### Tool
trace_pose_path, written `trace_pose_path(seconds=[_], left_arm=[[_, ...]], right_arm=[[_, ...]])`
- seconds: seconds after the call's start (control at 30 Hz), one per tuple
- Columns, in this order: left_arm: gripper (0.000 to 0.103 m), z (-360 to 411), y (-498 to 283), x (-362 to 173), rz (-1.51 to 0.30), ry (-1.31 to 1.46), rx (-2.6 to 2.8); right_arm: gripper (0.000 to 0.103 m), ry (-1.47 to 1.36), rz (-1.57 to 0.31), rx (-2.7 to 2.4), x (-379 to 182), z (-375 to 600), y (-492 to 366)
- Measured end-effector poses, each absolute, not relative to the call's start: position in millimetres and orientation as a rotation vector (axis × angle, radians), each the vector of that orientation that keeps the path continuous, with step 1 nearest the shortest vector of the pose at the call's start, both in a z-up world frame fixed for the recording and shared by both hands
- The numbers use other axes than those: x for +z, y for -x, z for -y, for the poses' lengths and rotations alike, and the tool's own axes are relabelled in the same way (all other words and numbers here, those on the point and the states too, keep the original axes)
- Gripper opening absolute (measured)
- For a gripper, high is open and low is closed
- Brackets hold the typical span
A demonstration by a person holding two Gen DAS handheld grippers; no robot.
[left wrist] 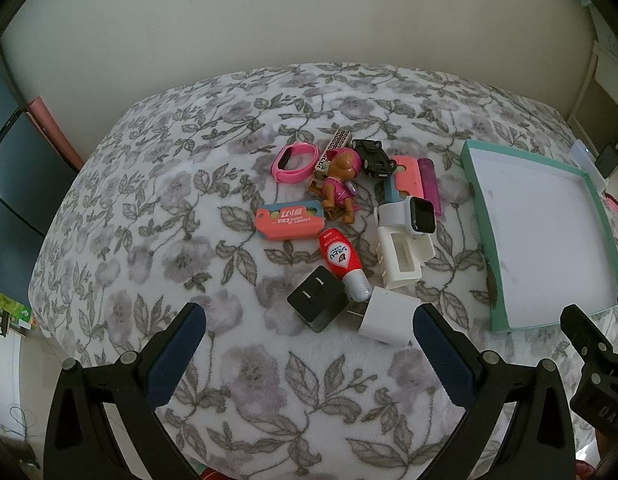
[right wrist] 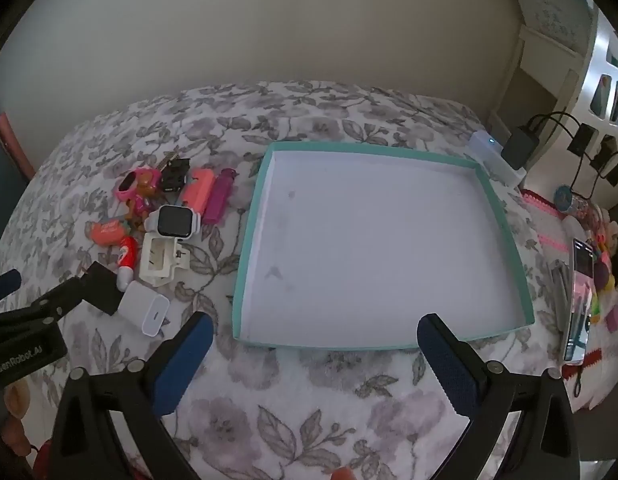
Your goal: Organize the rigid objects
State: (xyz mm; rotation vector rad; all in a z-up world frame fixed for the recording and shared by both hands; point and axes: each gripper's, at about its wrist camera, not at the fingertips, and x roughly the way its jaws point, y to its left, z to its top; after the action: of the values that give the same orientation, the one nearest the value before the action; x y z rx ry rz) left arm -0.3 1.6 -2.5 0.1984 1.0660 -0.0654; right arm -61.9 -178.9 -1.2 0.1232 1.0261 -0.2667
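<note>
Both hand-held grippers spread wide; only the right wrist view shows a phone (right wrist: 580,300) beside the tray (right wrist: 505,236).

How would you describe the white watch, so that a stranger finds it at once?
Beside the teal tray lies a pile of small things on the floral blanket. The white watch sits on the tray side, above the white holder; only it has a dark square screen.

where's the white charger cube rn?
In the left wrist view, the white charger cube lies on the floral blanket at the pile's near edge, beside the black plug adapter, left of the teal tray.
</note>
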Motion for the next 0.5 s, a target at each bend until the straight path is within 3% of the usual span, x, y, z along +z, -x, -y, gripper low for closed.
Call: trace_pose_path(seconds=[0.5], left_arm=[[0.103,-3.5,0.6,-3.1,-1.066,-0.199,-0.063]], right_arm=[[0.103,-0.126,-1.033,-0.256,2.4,179.2,61.4]])
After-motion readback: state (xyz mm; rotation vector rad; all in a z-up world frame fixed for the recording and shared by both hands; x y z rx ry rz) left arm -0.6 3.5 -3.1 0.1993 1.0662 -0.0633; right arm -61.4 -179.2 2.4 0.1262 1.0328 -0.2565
